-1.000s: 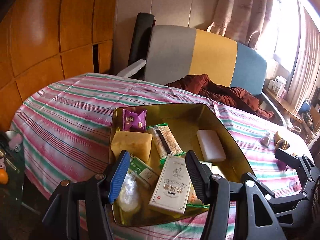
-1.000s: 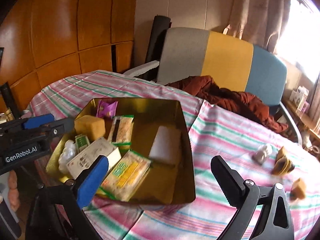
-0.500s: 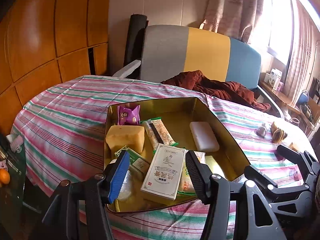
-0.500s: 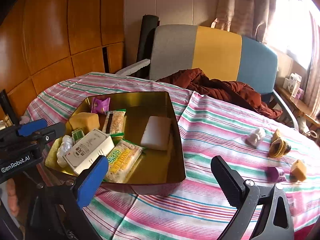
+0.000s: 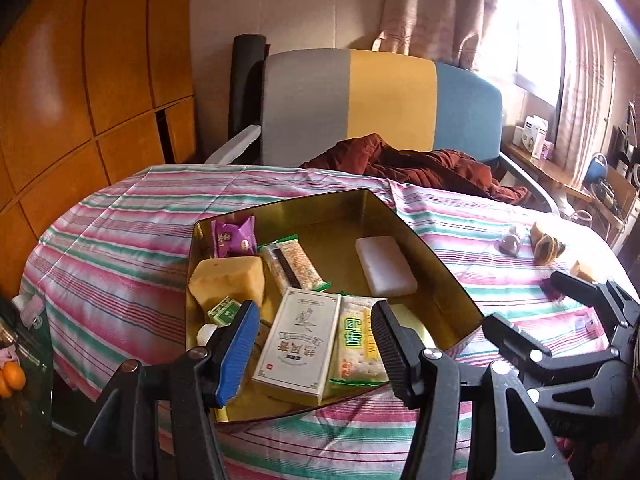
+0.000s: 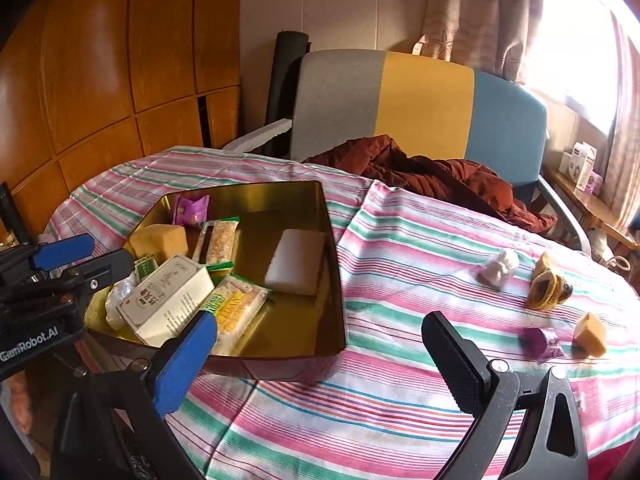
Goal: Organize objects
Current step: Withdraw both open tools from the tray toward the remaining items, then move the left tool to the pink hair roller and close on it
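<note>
A mis-grasp was judged the main risk: the loose snacks lay close together, so the purple sweet point(image 6: 541, 343) could be nudged against the yellow wedge point(image 6: 591, 334) and pushed off the striped cloth point(image 6: 400, 264). The right gripper point(image 6: 316, 364) was held wide open and empty, as was the left gripper point(image 5: 314, 346). The sweet lay at about two o'clock of the right gripper, possibly just beyond its reach; the gold tin point(image 6: 335, 280) stood at ten o'clock.
</note>
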Demonstrator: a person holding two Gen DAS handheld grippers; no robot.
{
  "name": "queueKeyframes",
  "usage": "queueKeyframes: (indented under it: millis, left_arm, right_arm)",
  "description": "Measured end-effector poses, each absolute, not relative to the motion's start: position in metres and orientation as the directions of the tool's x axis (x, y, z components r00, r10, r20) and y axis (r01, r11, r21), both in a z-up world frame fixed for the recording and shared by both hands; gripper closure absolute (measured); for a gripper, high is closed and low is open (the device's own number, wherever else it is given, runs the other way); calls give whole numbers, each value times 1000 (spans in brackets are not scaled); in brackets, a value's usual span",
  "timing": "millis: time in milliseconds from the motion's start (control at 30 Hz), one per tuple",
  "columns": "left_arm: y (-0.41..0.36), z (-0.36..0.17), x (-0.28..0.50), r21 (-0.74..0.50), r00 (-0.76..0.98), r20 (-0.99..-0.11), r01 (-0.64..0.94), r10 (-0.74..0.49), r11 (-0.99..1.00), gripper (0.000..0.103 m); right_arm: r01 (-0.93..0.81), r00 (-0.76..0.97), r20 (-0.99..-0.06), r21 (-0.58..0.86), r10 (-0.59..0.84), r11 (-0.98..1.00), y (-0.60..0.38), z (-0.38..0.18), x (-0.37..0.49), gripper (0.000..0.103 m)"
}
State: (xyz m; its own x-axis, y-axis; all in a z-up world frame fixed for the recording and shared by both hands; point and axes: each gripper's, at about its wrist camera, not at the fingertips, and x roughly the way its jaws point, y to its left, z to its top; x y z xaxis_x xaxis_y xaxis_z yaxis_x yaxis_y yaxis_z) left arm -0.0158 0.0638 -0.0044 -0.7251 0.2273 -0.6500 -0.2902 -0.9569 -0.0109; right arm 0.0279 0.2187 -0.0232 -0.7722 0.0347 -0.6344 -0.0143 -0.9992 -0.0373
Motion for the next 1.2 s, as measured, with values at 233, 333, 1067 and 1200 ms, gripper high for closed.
queueKeyframes:
  millis: [233,333,1067,1200]
  left_arm:
    - [79,-3,-11,9,-716,-652,-335,248,-942,44]
    - [87,-5,-10,15,-706,-660,-354,257,-935,44]
    - [139,-16,4,78,-645,-702,-493,304,-867,44]
    - [151,-19,6,93,-631,-713,-517,305,-851,44]
  right_arm:
    - [-75,-768,-635,-41,84,-996,247,-21,33,0]
    - [-107,-757,-644,-39,106,-994,262,-22,36,0]
    - [-570,-606,-670,-11,429,-822,487,-17,67,0]
    - [-679,-580,-725,179,371,-712,533,-36,87,0]
